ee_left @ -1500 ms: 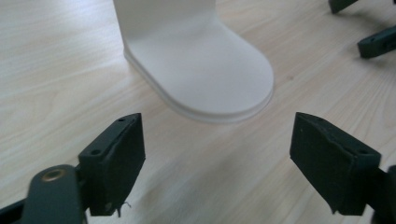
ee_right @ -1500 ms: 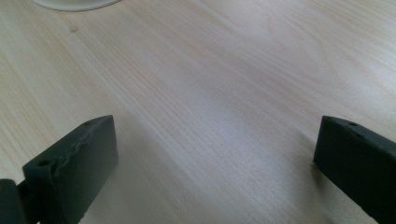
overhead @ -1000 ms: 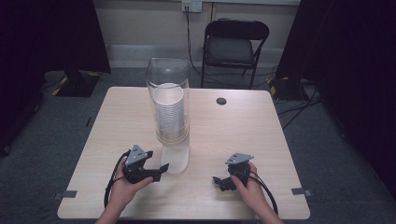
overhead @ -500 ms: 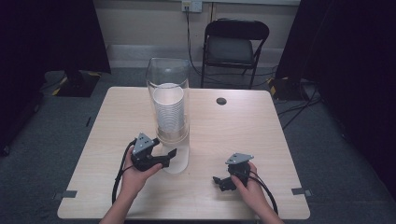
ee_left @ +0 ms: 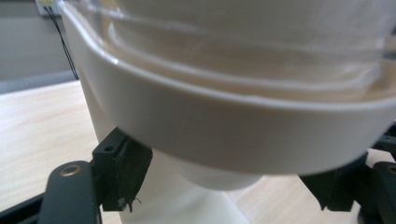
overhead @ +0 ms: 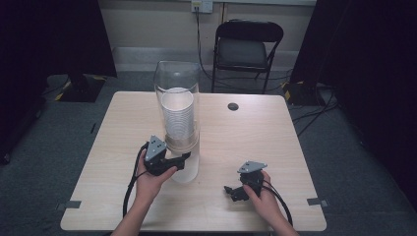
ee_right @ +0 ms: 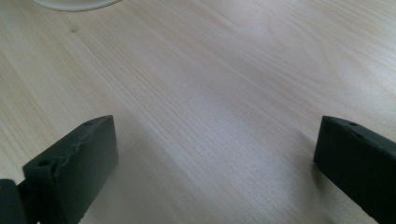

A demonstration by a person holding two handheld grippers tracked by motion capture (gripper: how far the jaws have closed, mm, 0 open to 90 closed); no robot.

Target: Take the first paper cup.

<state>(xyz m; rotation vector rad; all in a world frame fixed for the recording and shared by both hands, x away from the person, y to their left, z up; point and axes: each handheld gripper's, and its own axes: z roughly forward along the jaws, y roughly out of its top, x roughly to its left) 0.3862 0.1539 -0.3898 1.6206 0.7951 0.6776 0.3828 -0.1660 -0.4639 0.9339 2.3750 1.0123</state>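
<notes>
White cups (overhead: 177, 118) stand stacked inside a clear dispenser tube (overhead: 177, 81) at table centre. Our left gripper (overhead: 183, 158), at seven o'clock from it, has just been closing around the lowest cup (ee_left: 210, 175) to draw it down; the right gripper (overhead: 231, 191), jaws apart and holding nothing, waits at four o'clock.

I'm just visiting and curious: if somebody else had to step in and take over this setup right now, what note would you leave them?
Left gripper: at the foot of the cup dispenser, jaws either side of the lowest cup under the white collar. They have just been closing; whether the pads press on it yet cannot be told.
Right gripper: open, holding nothing, low over the table to the right.
Things: the clear tube holds a tall stack of white cups, standing mid-table.
Done: the reach to the bottom cup.
Left: probably finish the grip and draw the cup down and out.
</notes>
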